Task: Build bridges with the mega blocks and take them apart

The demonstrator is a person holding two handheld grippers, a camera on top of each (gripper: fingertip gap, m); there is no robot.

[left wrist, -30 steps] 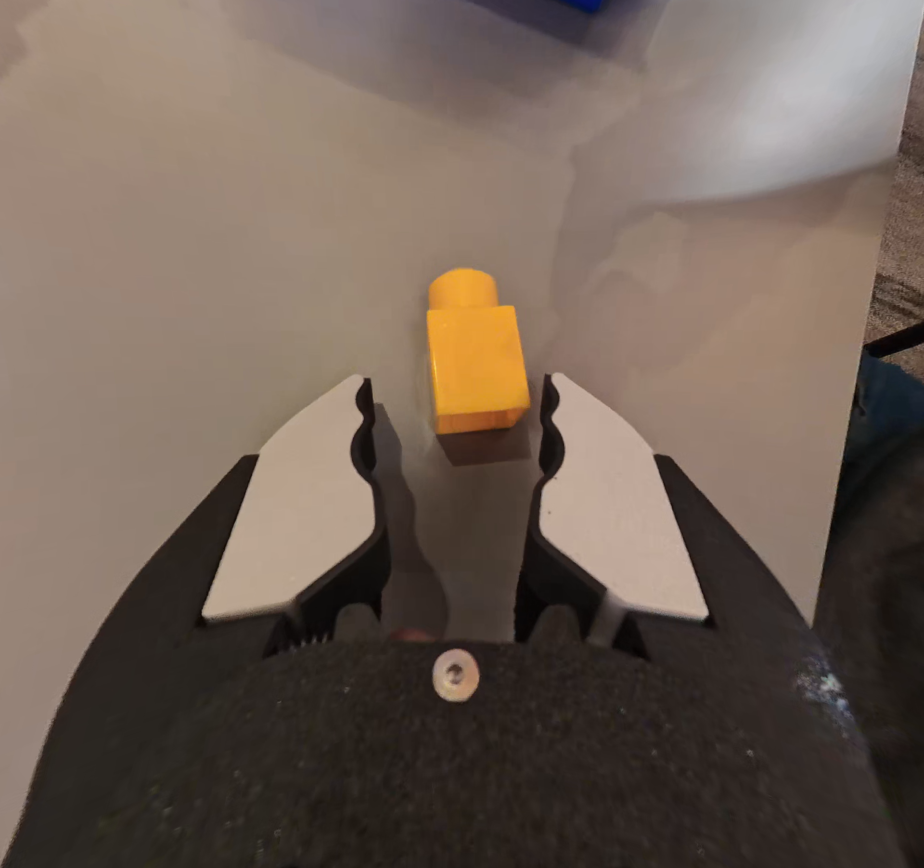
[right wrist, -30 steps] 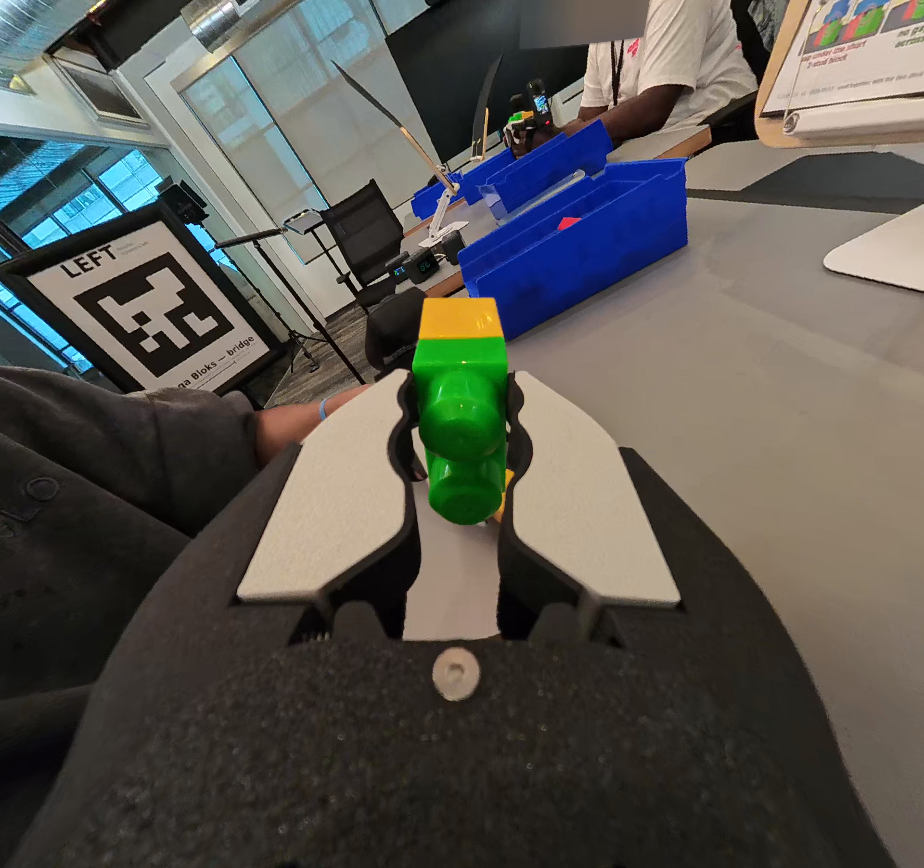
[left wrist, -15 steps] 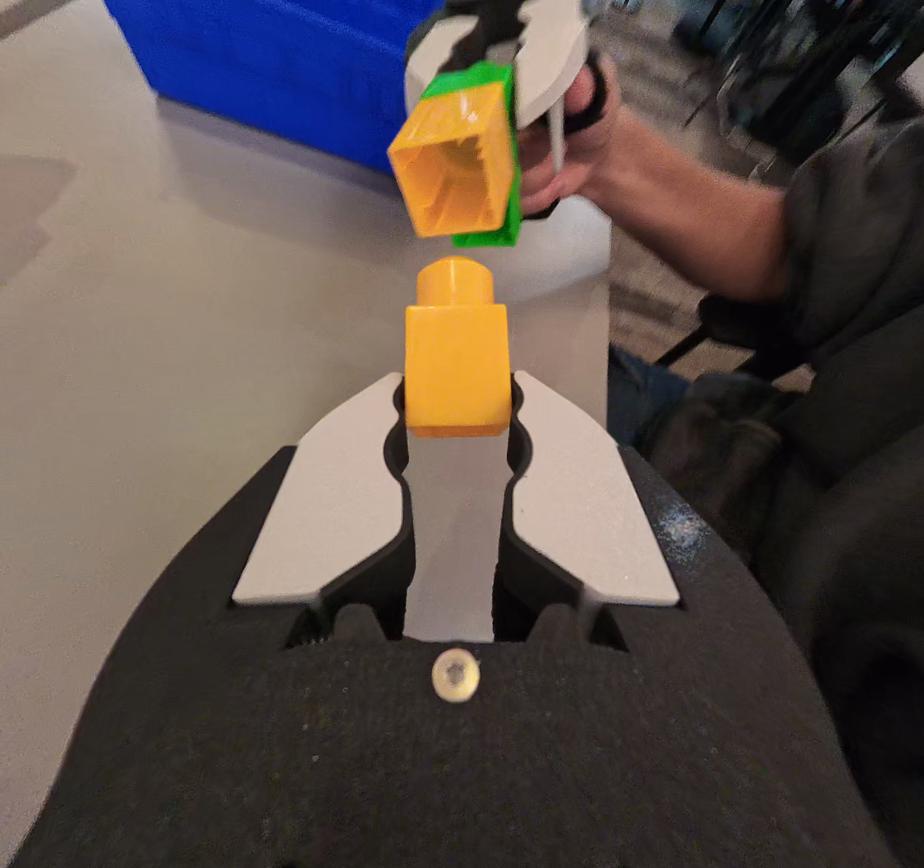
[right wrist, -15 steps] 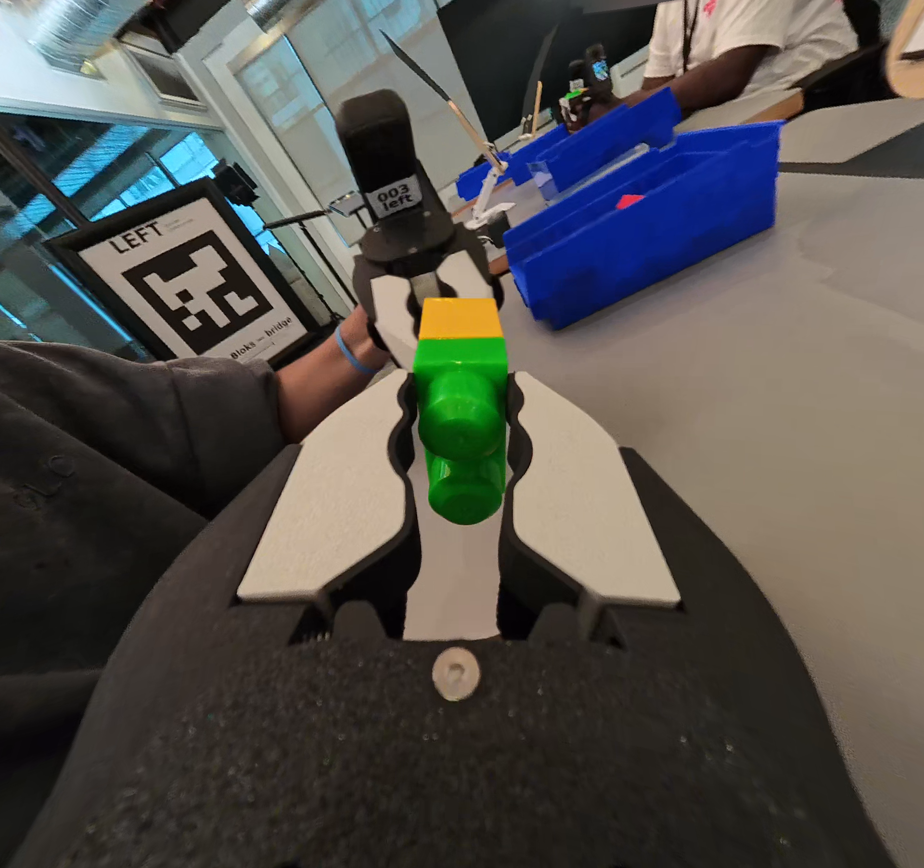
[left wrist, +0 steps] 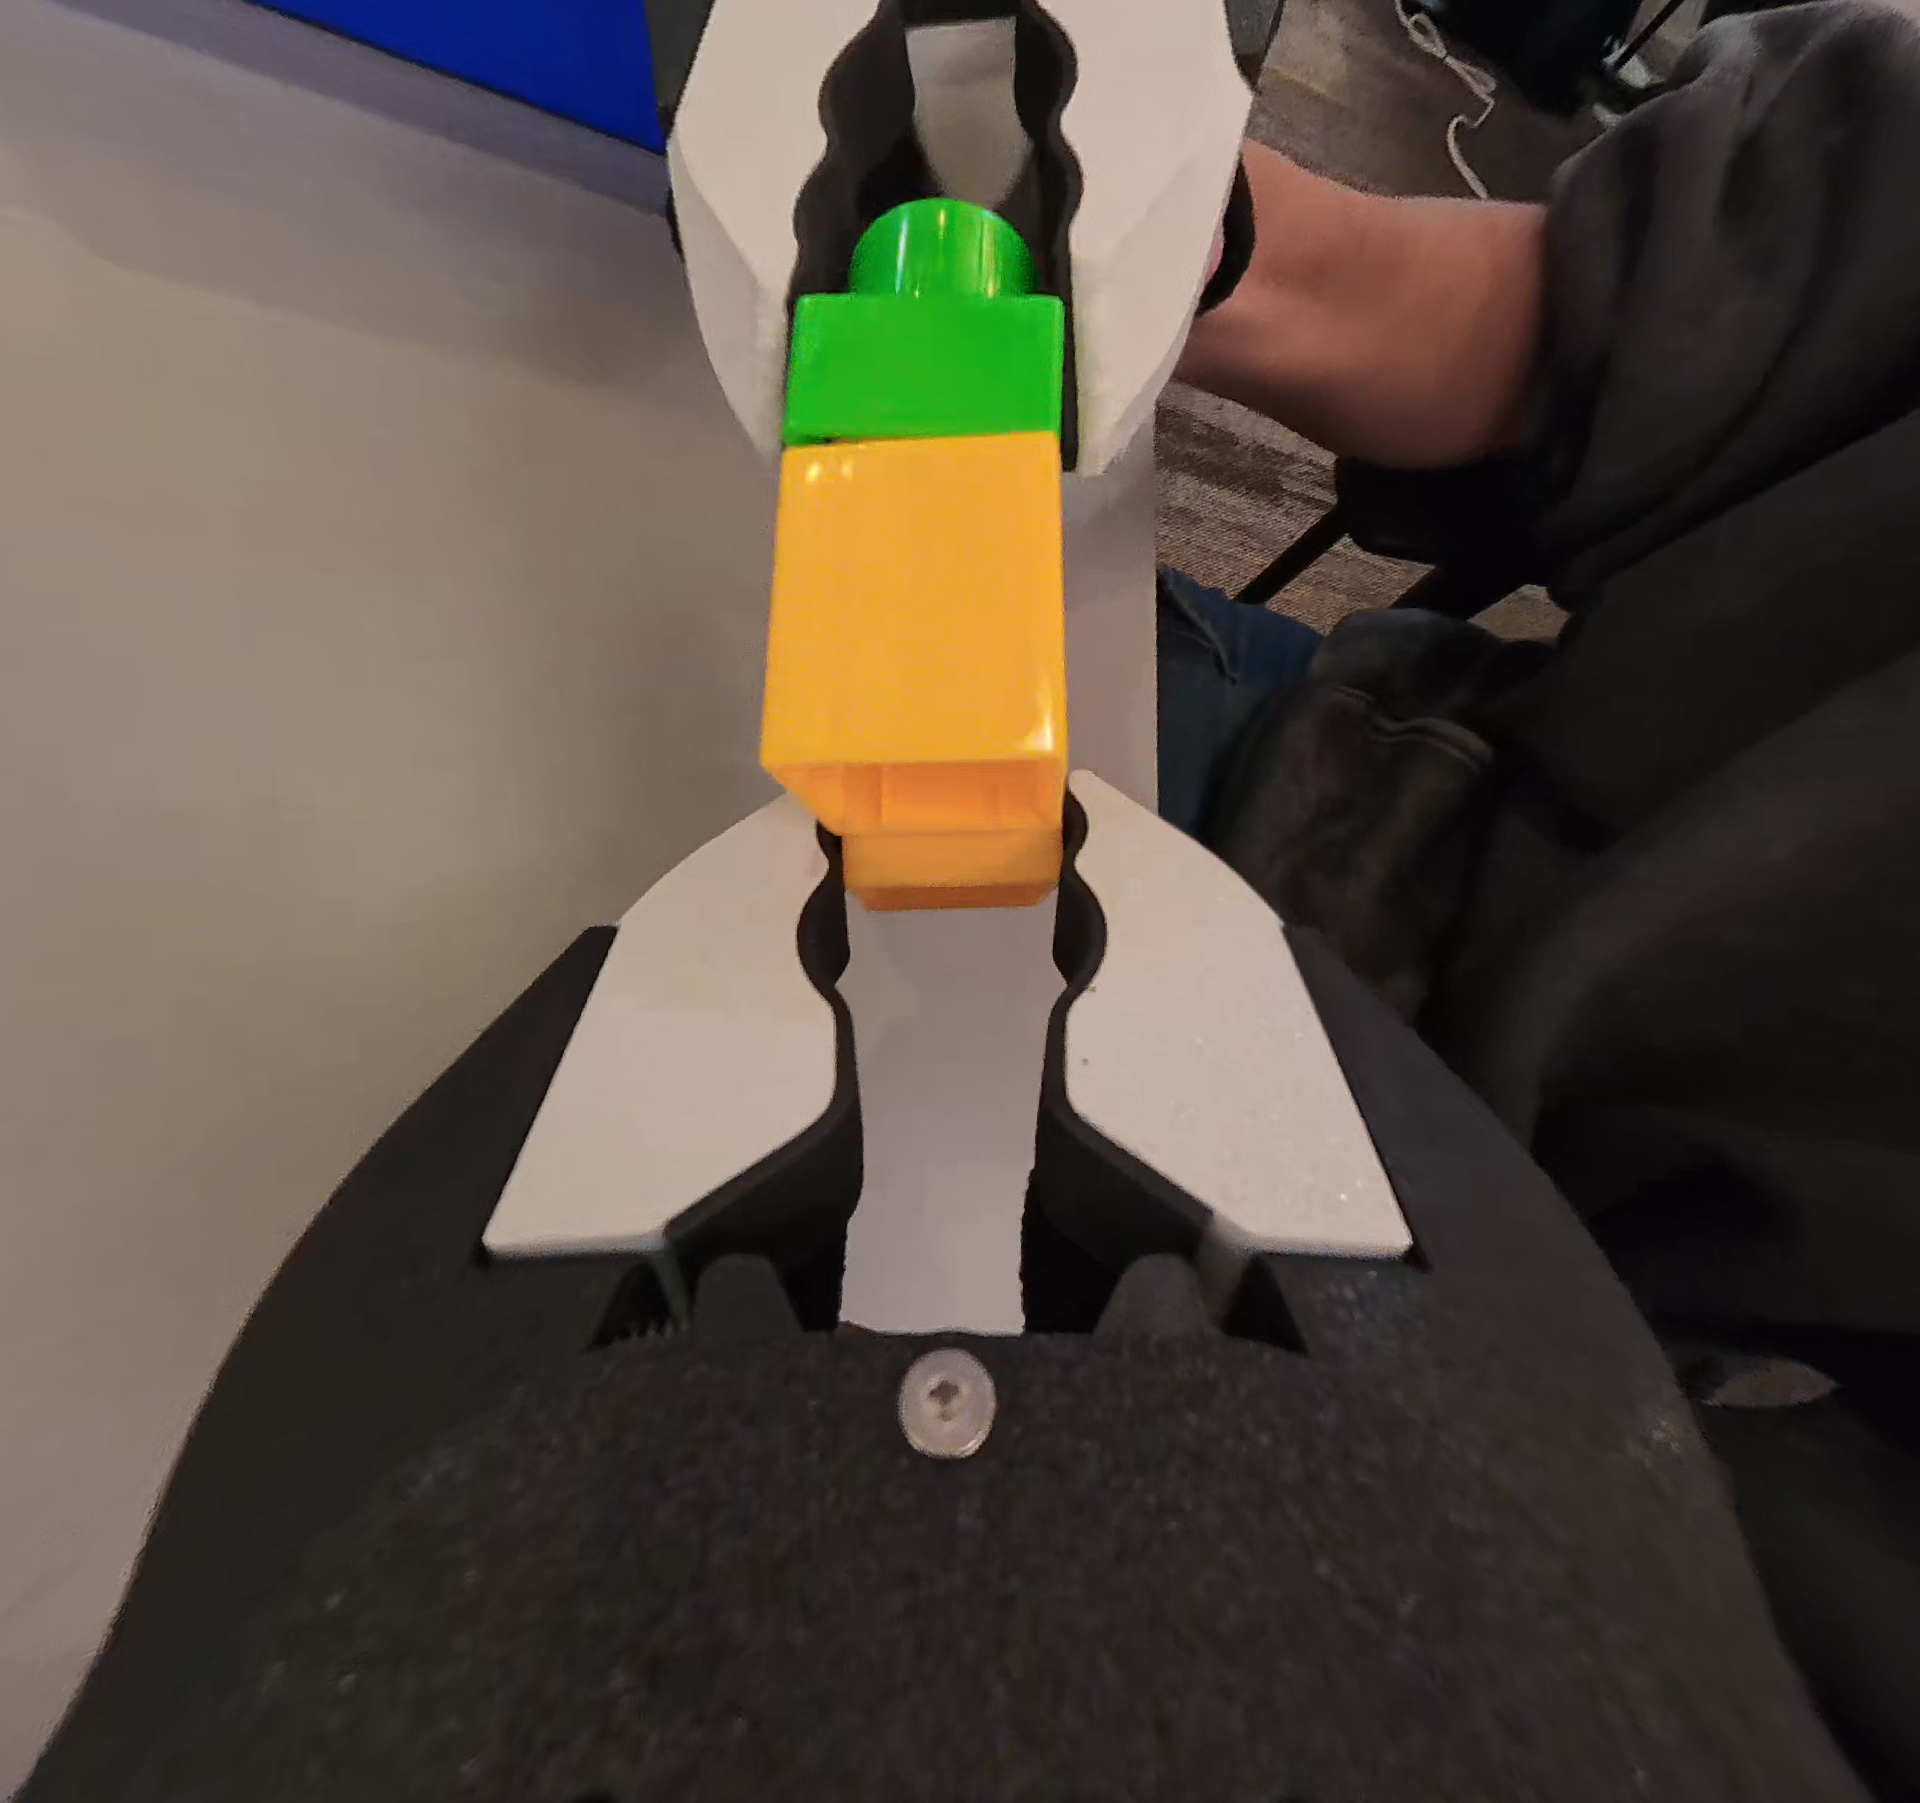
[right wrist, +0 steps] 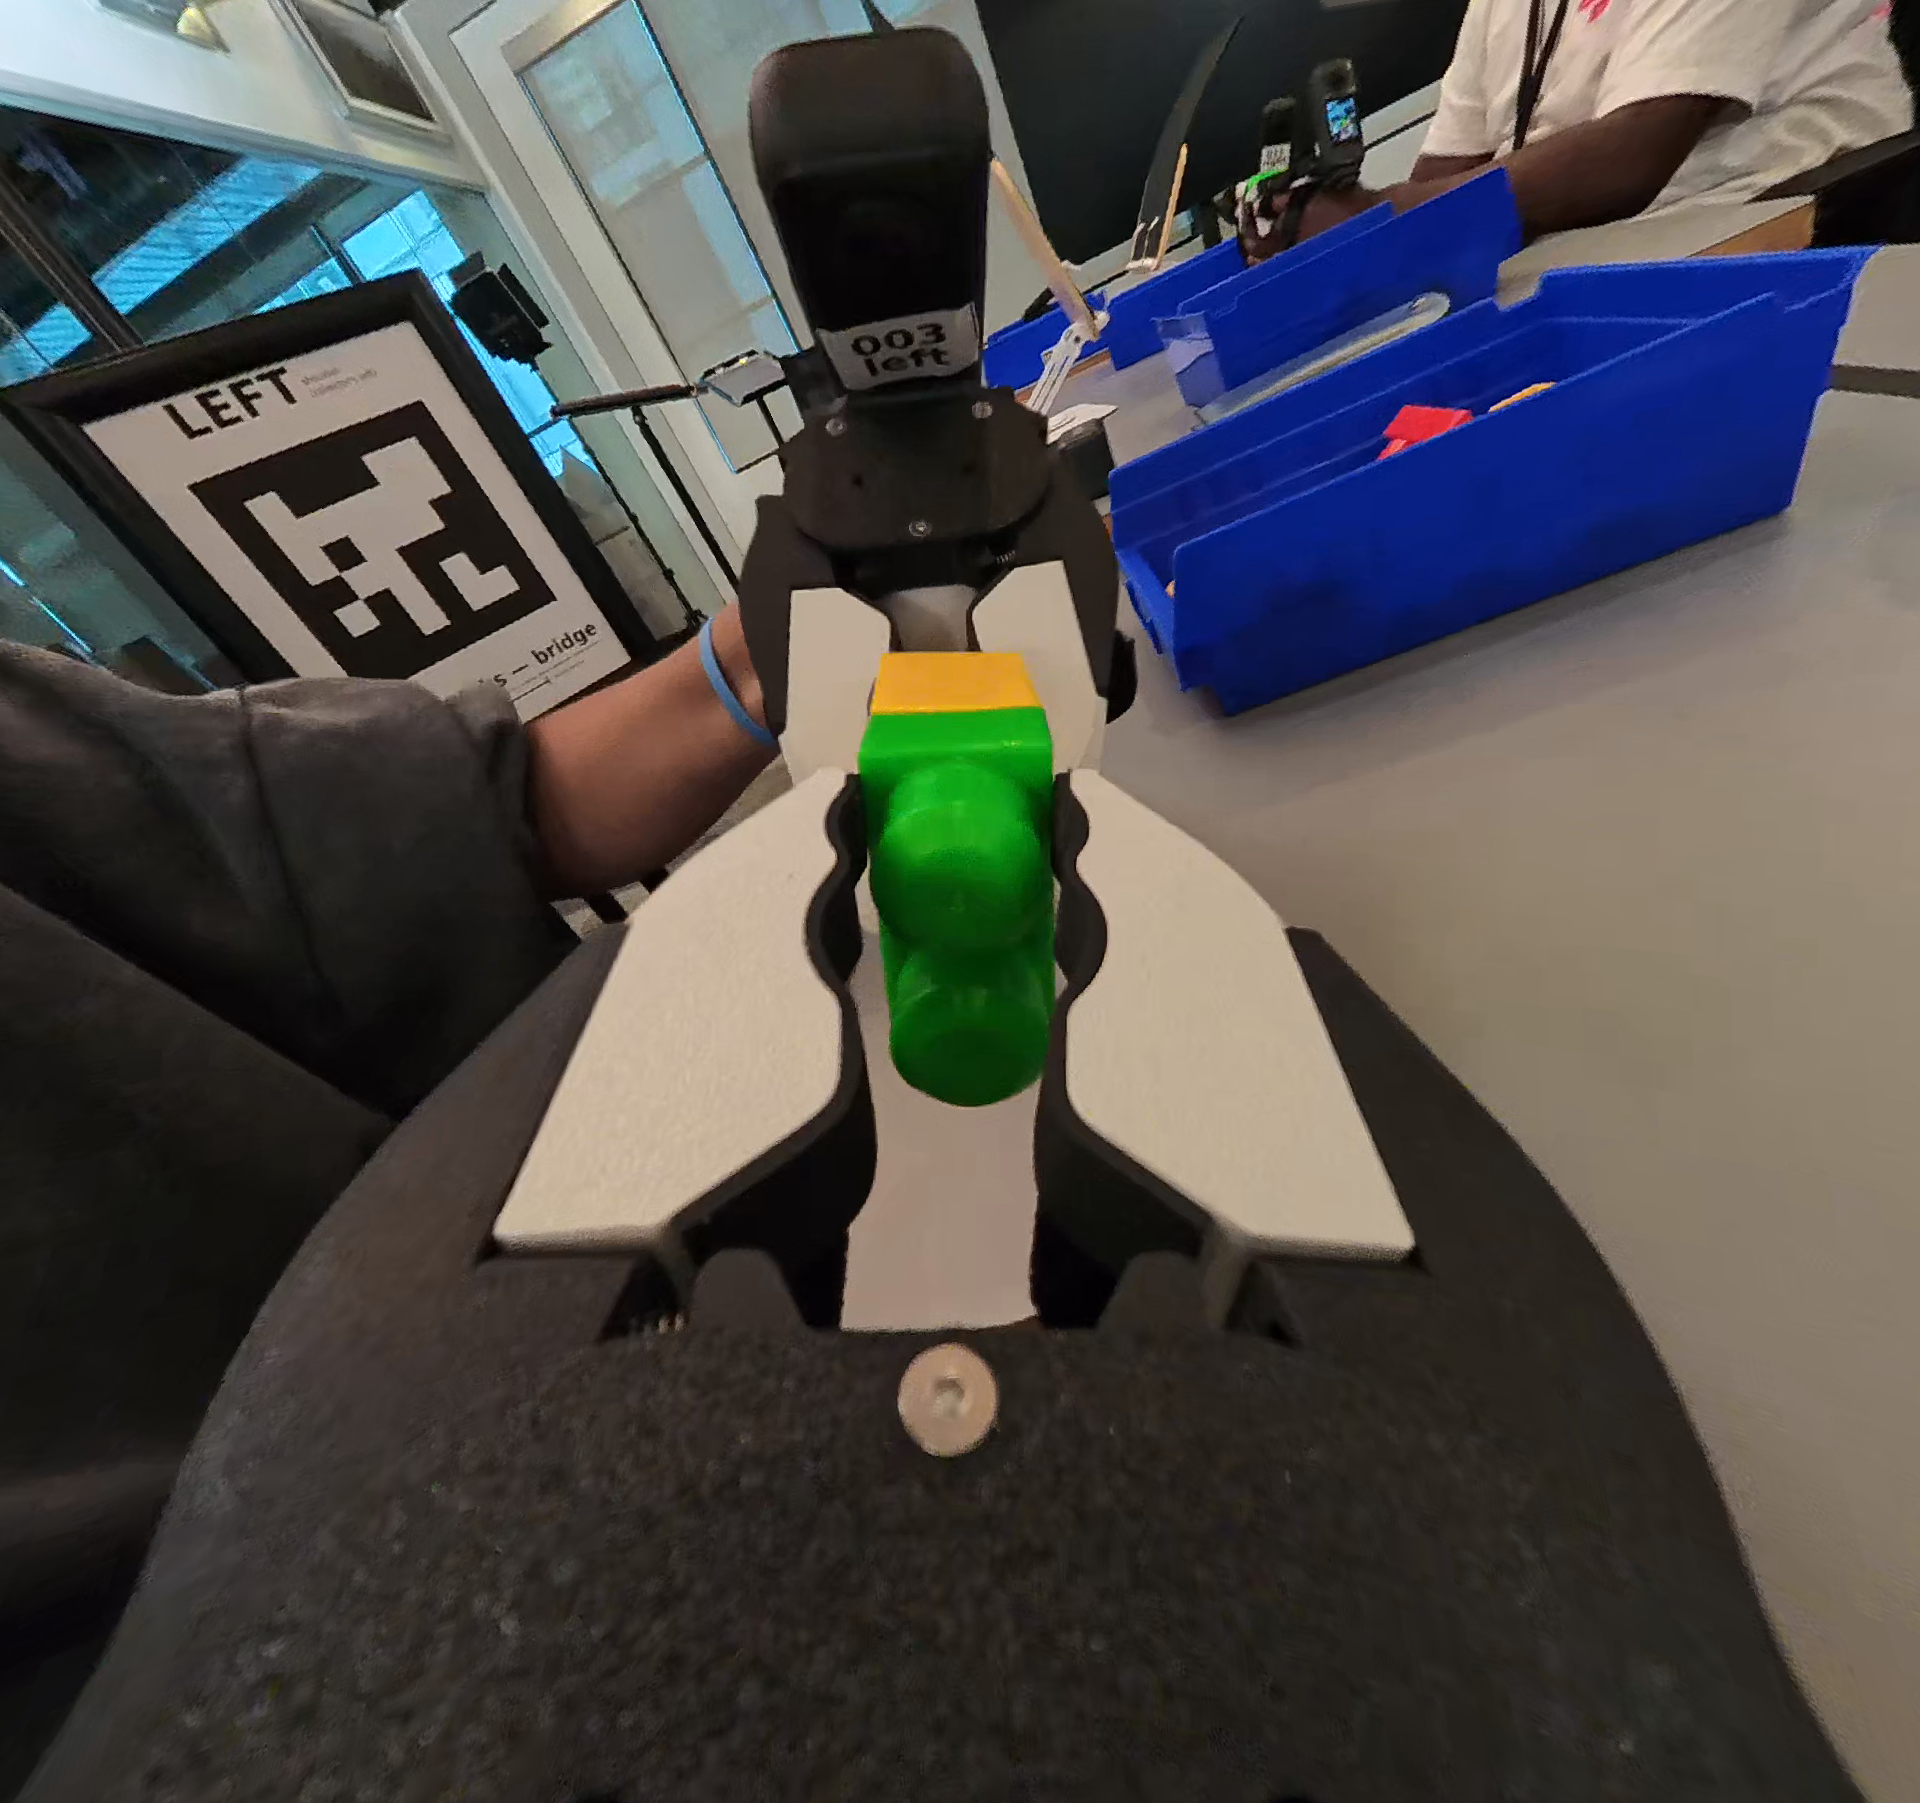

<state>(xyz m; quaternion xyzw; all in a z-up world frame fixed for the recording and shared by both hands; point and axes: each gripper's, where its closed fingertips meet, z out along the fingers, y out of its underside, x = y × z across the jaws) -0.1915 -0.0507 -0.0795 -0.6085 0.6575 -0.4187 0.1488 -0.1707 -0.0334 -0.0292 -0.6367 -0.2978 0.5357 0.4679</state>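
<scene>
The loose yellow block, pinched by the left gripper, is now pressed into the green block's stack, clamped by the right gripper, so another leg is lengthened.

Left wrist view: close along its fingers toward the desk edge. Right wrist view: opposite, facing back. Shared: joined blocks.
</scene>
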